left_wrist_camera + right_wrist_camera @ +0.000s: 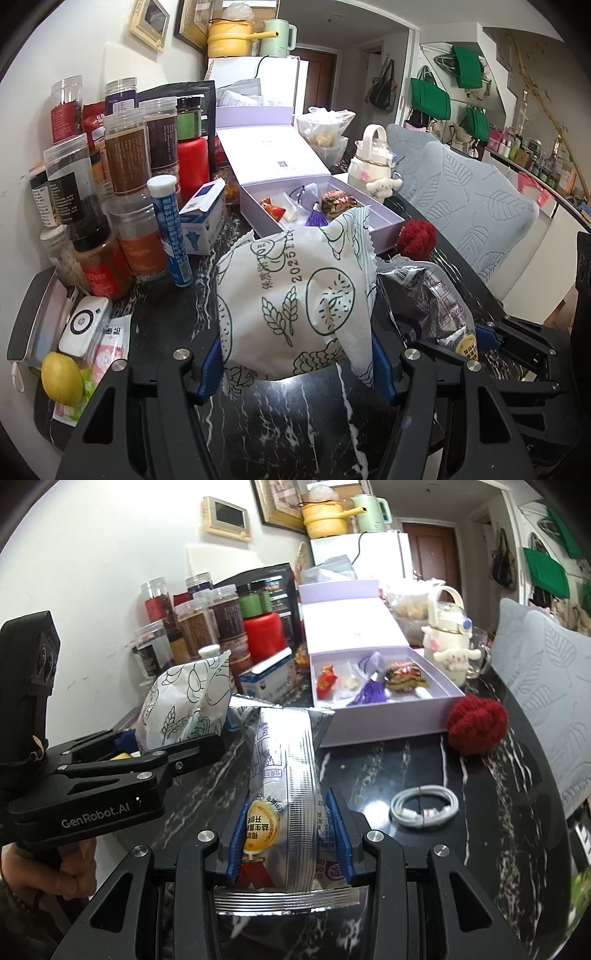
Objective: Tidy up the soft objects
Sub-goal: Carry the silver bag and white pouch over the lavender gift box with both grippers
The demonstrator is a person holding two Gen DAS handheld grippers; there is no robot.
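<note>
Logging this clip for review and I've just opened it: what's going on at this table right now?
A person holds a gripper in each hand over a cluttered black marble table. The left gripper is shut on a white printed snack bag; the right gripper is shut on a silver foil packet. Both packets are side by side, just short of the open lilac box. A red knitted ball lies by the box, untouched.

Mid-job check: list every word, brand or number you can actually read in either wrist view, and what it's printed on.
"GenRobot.AI" on the left gripper body, seen from the right wrist.
"202511", then cut off by a fold, on the white packet in the left jaws.
Chinese print on the silver packet in the right gripper: too blurred to read.
Jar labels, blue tube, blue-white carton: too small.
</note>
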